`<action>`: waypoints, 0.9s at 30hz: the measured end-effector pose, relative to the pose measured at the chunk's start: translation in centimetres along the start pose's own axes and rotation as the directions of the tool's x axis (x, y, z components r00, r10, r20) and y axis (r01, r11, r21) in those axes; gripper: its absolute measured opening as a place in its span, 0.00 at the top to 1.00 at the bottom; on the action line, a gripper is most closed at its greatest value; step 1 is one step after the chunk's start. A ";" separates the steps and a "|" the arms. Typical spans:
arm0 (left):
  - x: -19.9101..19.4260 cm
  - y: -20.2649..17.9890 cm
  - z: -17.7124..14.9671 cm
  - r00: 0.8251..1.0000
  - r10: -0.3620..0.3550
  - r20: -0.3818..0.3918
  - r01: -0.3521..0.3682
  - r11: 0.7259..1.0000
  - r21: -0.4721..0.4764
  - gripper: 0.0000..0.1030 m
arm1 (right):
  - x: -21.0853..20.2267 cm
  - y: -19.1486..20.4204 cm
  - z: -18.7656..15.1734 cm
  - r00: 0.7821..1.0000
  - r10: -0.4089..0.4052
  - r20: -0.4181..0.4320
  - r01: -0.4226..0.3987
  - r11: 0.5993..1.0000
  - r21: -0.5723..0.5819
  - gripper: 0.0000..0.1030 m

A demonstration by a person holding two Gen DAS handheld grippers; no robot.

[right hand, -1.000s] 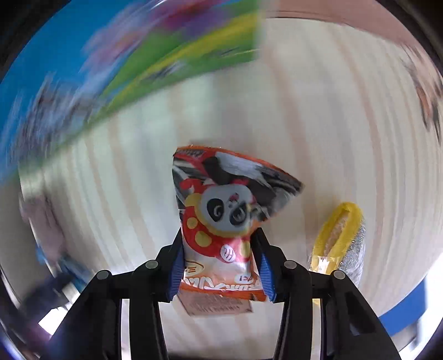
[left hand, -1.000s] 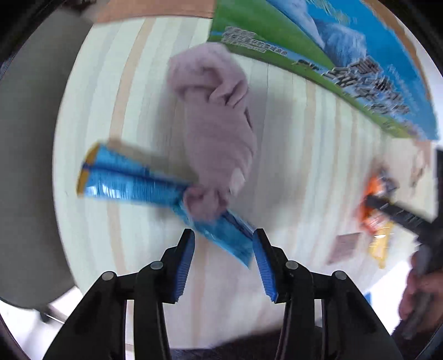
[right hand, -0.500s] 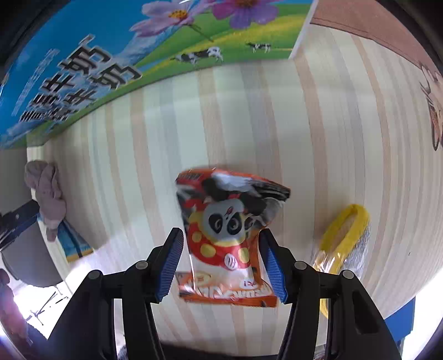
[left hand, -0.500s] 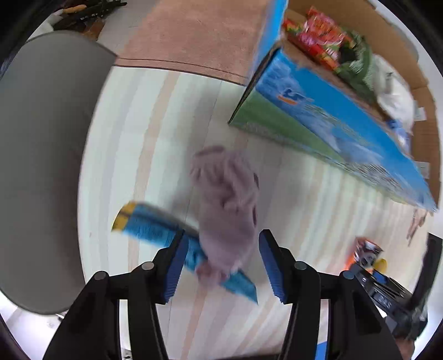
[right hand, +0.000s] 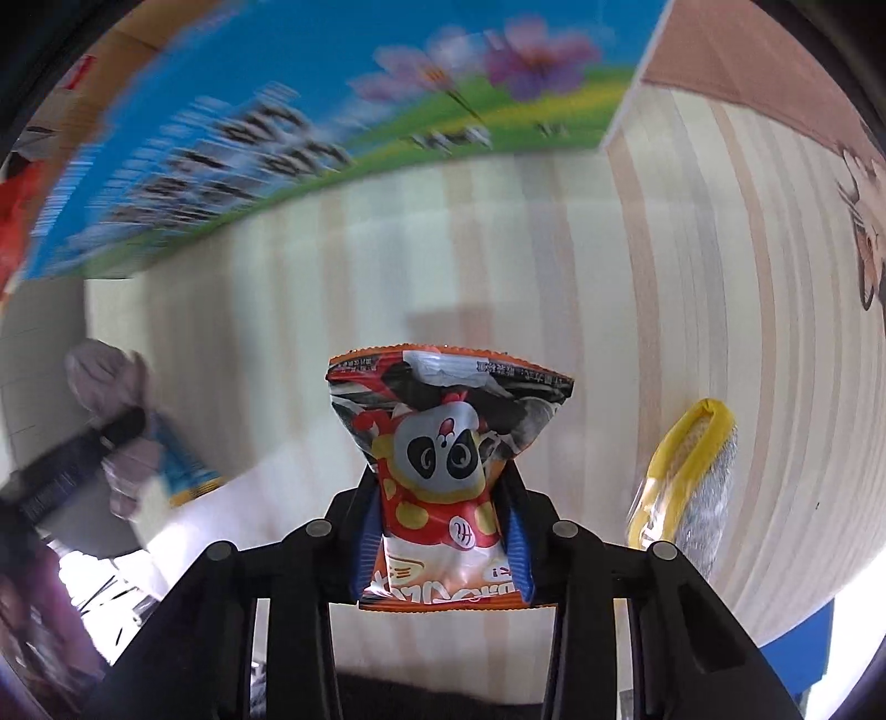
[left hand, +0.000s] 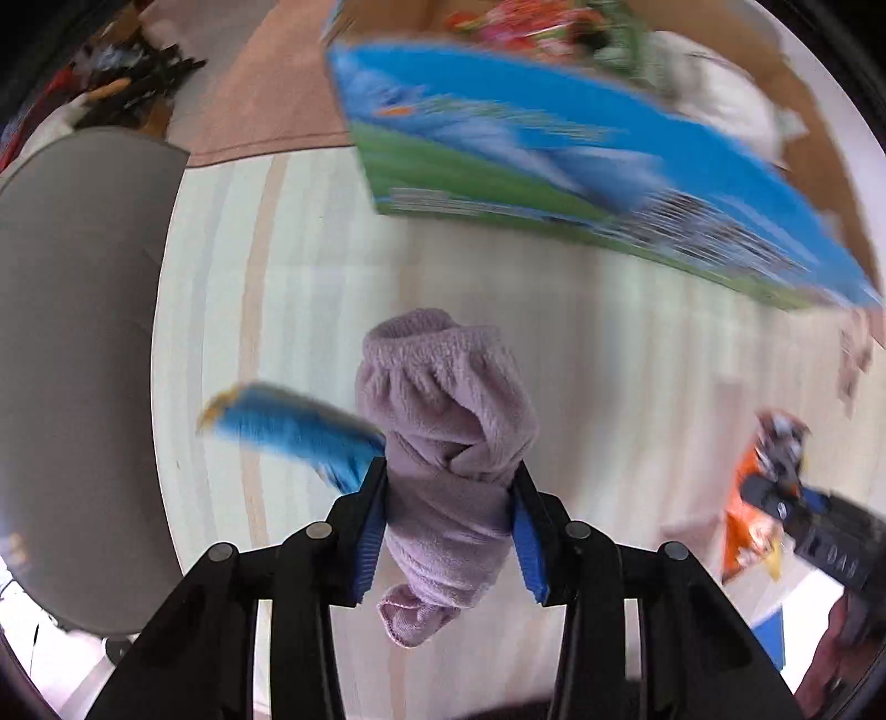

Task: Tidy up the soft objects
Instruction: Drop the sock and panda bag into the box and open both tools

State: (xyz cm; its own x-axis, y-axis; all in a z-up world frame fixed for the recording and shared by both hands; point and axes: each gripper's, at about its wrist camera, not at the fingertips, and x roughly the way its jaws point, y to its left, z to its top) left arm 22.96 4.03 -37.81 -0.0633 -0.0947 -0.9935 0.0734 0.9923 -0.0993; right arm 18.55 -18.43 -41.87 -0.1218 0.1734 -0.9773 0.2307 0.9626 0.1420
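Note:
My left gripper (left hand: 448, 498) is shut on a lilac fuzzy sock (left hand: 448, 443) and holds it above the striped table (left hand: 637, 387). A blue snack packet (left hand: 293, 429) lies on the table just behind and left of the sock. My right gripper (right hand: 440, 507) is shut on an orange panda snack bag (right hand: 443, 459), lifted off the table. The open blue and green carton (left hand: 581, 183) stands at the back; it also shows in the right wrist view (right hand: 266, 144). In the left wrist view the right gripper with its bag (left hand: 758, 498) shows at the right.
A yellow and silver packet (right hand: 686, 487) lies on the table right of my right gripper. Snack bags (left hand: 526, 27) and a white soft thing (left hand: 720, 94) lie inside the carton. A grey chair (left hand: 72, 360) stands at the table's left edge.
My left gripper has closed on the sock and lifted it off the blue packet. My right gripper has closed again on the panda bag and lifted it. Both have moved toward the carton.

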 end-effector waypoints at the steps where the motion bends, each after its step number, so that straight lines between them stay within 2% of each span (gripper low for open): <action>1: -1.0 -0.6 -0.6 1.000 -0.023 0.012 0.023 1.000 0.003 0.63 | -1.0 0.3 -0.2 1.000 0.023 0.009 -0.023 1.000 -0.009 0.62; 4: -5.2 -1.5 -1.1 0.993 -0.101 0.059 0.100 0.995 0.019 0.64 | -4.7 1.2 -0.7 0.995 0.085 0.051 -0.083 0.996 -0.046 0.62; 7: -9.6 -2.9 0.6 0.979 -0.177 0.106 0.172 0.984 0.050 0.64 | -9.6 1.8 0.1 0.985 0.129 0.115 -0.118 0.988 -0.095 0.62; 11: -13.3 -3.2 5.8 0.954 -0.281 0.100 0.276 0.959 0.063 0.63 | -14.6 4.1 2.7 0.970 0.152 0.188 -0.124 0.980 -0.153 0.62; 14: -12.5 -4.3 11.4 0.954 -0.293 0.060 0.290 0.955 0.057 0.63 | -15.5 5.8 5.8 0.966 0.131 0.221 -0.099 0.984 -0.150 0.62; 17: -10.4 -4.1 16.2 0.953 -0.304 -0.014 0.304 0.952 0.019 0.63 | -16.5 6.8 10.2 0.967 0.134 0.215 -0.111 0.987 -0.118 0.62; 21: -6.1 -3.6 20.9 0.941 -0.319 -0.116 0.317 0.948 -0.033 0.63 | -14.4 8.3 16.0 0.976 0.107 0.188 -0.093 0.992 -0.079 0.62; 25: -3.0 -3.5 22.0 0.938 -0.297 -0.178 0.292 0.955 -0.055 0.63 | -10.6 8.5 19.2 0.987 0.070 0.147 -0.062 0.996 -0.057 0.62; 27: -1.4 -3.7 22.2 0.930 -0.299 -0.213 0.293 0.954 -0.063 0.63 | -9.1 8.3 19.9 0.991 0.057 0.124 -0.051 0.997 -0.051 0.62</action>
State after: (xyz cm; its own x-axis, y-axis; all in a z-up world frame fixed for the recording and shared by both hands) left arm 44.89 -1.28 -37.31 -0.2925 -0.3684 -0.8825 -0.0107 0.9240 -0.3822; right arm 40.76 -16.16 -34.95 0.0126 0.2011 -0.9795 0.1876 0.9617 0.1999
